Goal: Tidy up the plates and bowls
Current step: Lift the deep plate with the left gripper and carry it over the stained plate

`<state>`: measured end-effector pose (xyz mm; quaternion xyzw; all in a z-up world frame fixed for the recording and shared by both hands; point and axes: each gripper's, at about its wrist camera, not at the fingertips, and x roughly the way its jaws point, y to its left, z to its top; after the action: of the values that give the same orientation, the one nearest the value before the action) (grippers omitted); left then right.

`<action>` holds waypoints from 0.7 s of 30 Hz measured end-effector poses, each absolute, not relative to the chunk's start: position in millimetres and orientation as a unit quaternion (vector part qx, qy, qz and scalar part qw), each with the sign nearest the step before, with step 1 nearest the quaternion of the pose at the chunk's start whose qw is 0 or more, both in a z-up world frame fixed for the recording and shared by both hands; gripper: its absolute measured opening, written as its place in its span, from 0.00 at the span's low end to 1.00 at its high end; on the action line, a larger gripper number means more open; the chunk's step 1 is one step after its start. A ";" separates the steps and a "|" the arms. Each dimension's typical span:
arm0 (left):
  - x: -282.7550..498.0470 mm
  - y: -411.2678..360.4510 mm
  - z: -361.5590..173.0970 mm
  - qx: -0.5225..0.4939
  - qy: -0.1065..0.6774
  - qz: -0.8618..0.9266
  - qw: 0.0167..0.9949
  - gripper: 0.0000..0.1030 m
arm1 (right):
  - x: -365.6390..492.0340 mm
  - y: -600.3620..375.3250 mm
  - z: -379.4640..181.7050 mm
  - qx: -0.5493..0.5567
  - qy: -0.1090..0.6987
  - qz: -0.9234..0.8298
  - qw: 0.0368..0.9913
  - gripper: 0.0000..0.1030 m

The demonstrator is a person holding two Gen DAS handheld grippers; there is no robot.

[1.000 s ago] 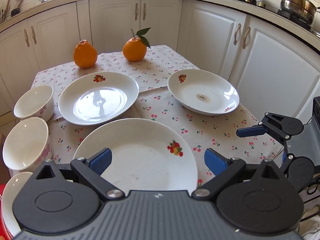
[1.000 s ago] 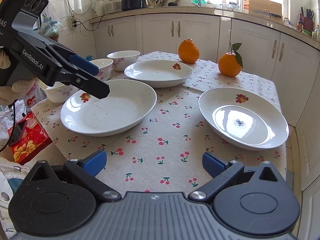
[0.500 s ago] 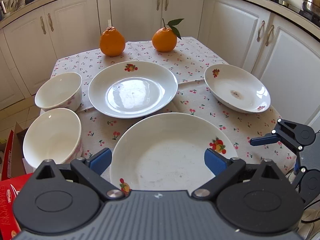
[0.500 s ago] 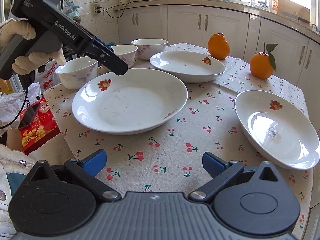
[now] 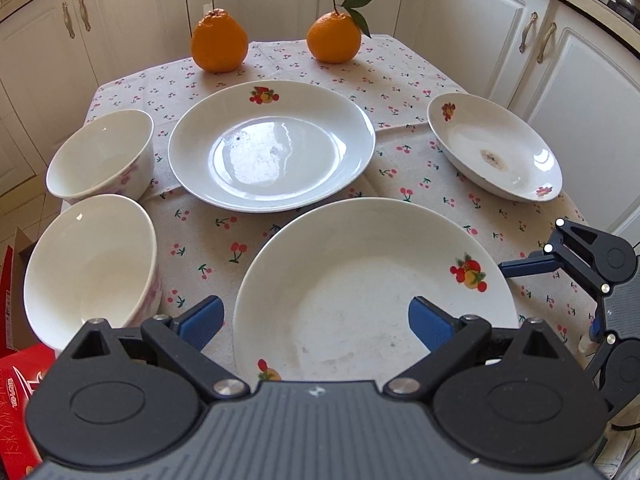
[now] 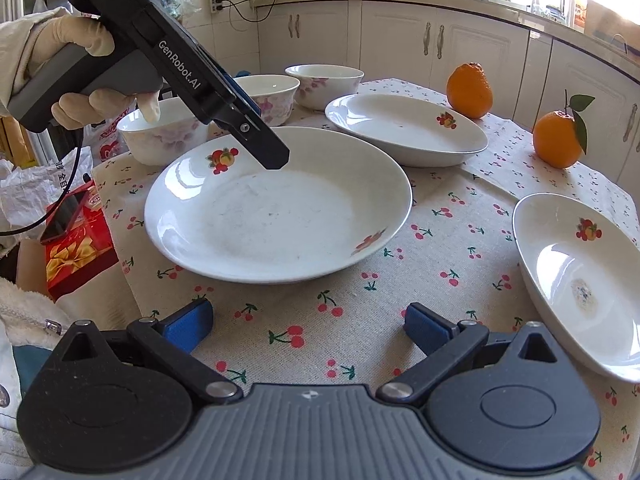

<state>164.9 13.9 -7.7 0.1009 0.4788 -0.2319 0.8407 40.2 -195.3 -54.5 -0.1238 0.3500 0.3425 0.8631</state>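
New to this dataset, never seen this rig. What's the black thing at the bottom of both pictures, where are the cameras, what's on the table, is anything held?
No robot here: a person holds a handheld black two-finger gripper with blue pads in each hand. Each picture comes from a fisheye camera on one gripper, looking forward along its fingers.

The left gripper hovers open over the large white plate with fruit decals; in the right wrist view it shows with the gloved hand holding it. The right gripper is open above the cherry-print tablecloth.

Also on the table: two more white plates, white floral bowls, a third bowl and two oranges. Nothing is held.
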 end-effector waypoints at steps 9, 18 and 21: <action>182.7 15.0 -19.3 0.093 0.513 -0.254 0.815 0.93 | 39.9 -197.5 -57.0 -0.121 0.336 0.353 0.865 1.00; 188.4 12.8 -24.4 0.097 0.522 -0.266 0.805 0.88 | 45.0 -179.0 -56.8 -0.132 0.332 0.376 0.855 1.00; 189.8 13.8 -26.1 0.095 0.527 -0.267 0.801 0.86 | 47.4 -175.6 -57.3 -0.132 0.331 0.377 0.855 1.00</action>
<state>189.8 13.8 -26.1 0.0955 0.5266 -0.2670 0.8014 47.4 -175.6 -57.3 -0.1315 0.3305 0.3774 0.8550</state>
